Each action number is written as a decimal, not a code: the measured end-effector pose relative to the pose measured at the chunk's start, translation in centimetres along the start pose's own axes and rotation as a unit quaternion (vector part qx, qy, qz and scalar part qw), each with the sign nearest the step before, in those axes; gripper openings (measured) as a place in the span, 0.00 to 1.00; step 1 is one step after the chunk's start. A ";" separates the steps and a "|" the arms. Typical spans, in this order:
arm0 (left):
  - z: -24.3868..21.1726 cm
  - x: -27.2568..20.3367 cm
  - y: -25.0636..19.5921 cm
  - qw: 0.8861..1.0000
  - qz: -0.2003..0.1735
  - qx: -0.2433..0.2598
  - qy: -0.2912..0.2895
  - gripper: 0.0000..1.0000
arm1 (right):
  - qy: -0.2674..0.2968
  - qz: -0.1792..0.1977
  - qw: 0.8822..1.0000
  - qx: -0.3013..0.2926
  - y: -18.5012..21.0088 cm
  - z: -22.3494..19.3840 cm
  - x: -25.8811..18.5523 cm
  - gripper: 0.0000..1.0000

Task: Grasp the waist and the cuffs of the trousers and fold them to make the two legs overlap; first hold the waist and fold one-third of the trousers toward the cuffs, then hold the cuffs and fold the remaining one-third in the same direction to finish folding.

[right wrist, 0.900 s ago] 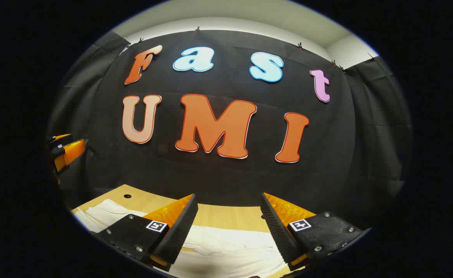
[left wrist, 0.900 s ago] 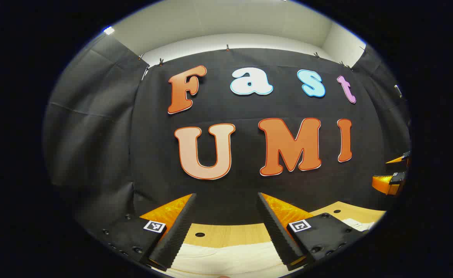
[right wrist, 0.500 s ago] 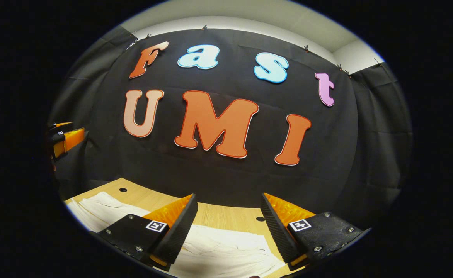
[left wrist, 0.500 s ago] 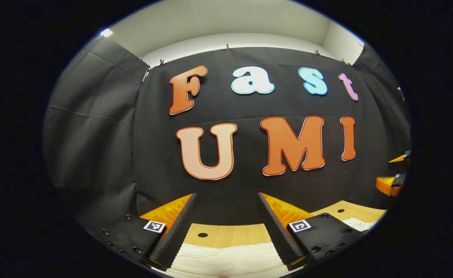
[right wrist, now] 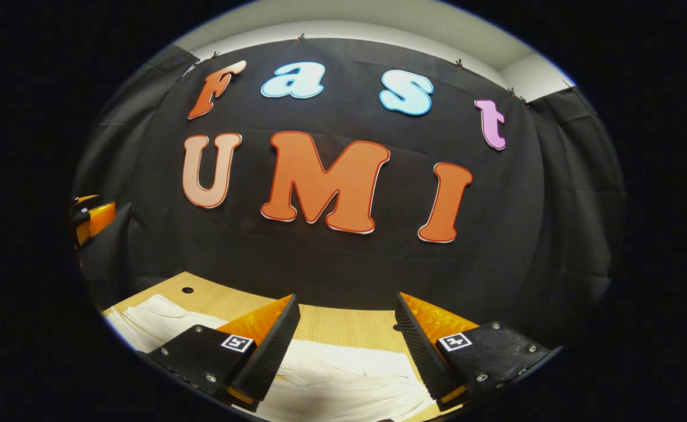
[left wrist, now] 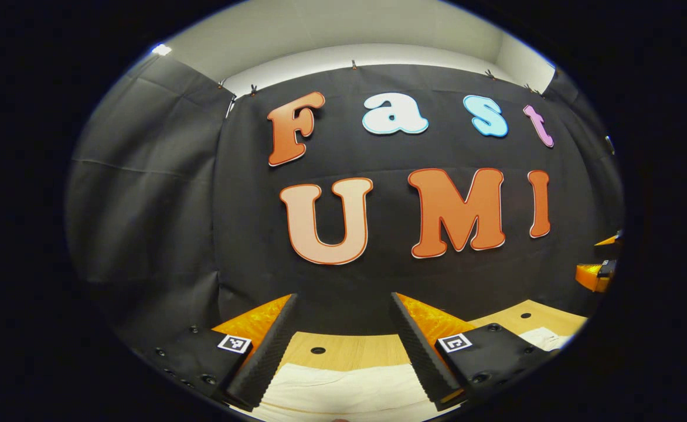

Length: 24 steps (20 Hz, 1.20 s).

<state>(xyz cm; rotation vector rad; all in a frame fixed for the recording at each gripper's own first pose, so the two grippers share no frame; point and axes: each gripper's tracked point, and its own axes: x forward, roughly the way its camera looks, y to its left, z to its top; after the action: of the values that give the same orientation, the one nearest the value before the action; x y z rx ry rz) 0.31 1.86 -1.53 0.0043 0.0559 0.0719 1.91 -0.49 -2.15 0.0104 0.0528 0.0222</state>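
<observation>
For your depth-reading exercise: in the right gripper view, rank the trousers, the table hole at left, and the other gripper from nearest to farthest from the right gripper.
1. trousers, just below the open right gripper.
2. table hole, far left on the wood.
3. left gripper, at the left edge, raised above the table.

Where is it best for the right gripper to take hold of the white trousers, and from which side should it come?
Probably the near edge of the trousers, from above. The cloth lies flat and wrinkled on the table, directly below the open right gripper. Whether that edge is waist or cuff, I cannot tell. The left gripper, also open, hovers over another part.
</observation>
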 end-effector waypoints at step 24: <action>-17.9 -5.0 7.8 0.955 0.092 -0.120 0.257 0.97 | 0.222 -0.051 0.962 0.153 -6.4 -14.3 -0.6 0.98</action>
<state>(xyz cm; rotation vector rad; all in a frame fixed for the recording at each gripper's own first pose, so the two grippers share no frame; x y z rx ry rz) -6.28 9.32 -19.11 -0.2529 0.5688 0.2646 0.66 -6.78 -16.49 0.3129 0.5051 -0.0883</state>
